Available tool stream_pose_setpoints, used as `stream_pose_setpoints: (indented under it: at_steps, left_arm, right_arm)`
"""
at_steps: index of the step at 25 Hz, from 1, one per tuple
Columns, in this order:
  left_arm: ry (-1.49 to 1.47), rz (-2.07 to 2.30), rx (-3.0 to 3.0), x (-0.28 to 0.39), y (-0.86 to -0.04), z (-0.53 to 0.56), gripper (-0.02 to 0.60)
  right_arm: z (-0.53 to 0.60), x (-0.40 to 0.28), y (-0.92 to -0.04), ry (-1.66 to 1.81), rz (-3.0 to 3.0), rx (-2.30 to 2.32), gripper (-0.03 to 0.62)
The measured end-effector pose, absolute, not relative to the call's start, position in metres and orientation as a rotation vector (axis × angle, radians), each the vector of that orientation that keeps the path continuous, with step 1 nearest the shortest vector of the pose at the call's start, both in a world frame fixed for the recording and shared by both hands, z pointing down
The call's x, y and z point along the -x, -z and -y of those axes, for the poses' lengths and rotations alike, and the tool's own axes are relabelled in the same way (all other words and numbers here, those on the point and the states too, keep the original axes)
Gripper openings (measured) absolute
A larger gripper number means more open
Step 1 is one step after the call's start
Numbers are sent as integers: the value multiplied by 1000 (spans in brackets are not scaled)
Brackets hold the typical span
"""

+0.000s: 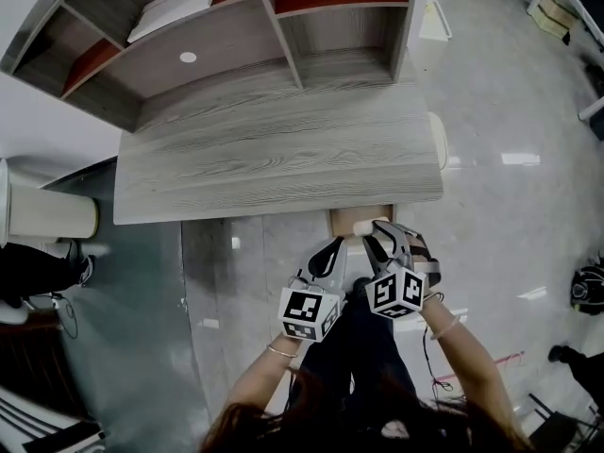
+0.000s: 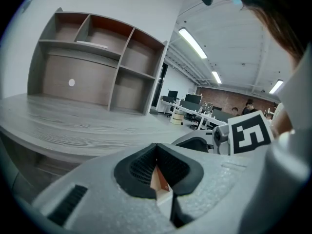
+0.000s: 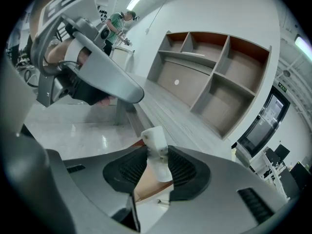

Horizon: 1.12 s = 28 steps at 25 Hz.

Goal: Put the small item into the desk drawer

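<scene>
Small item: a stubby white piece stands upright between the pads of the right claw. It is just above the brown inside of the drawer, at the near edge of the table and right of its middle.
Right claw: the right claw has its jaws set wide and pressed on the small item from both sides. It tilts down over the drawer's opening.
Drawer: the drawer is pulled out a little from under the table's near edge, so only a short strip of its inside shows.
Left claw: the left claw is just left of the right claw, by the drawer's left end. Its jaws are narrow, almost together, and grip nothing that shows. A sliver of brown wood shows through the gap.
Table: the table has a grey wood-grain top, with a shelf unit along its far side.
Done: the drawer is open, and the item is gripped and brought over the opening.
Left: by my judgement, lower the item in, let go, and probably push the drawer shut.
</scene>
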State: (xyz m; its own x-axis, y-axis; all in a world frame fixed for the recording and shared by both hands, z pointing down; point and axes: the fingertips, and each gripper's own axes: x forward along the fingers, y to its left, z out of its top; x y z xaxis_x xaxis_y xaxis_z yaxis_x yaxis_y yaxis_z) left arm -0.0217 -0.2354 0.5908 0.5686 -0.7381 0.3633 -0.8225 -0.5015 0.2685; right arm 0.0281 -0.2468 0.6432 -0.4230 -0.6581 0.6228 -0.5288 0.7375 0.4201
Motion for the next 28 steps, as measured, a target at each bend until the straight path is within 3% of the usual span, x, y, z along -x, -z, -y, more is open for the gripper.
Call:
stream_pose_setpoints:
  at_steps: [28]
  left_arm:
    - [-306, 1290, -2350, 24, -654, 240, 15]
  right_arm:
    - [249, -33, -761, 140, 1973, -759, 129]
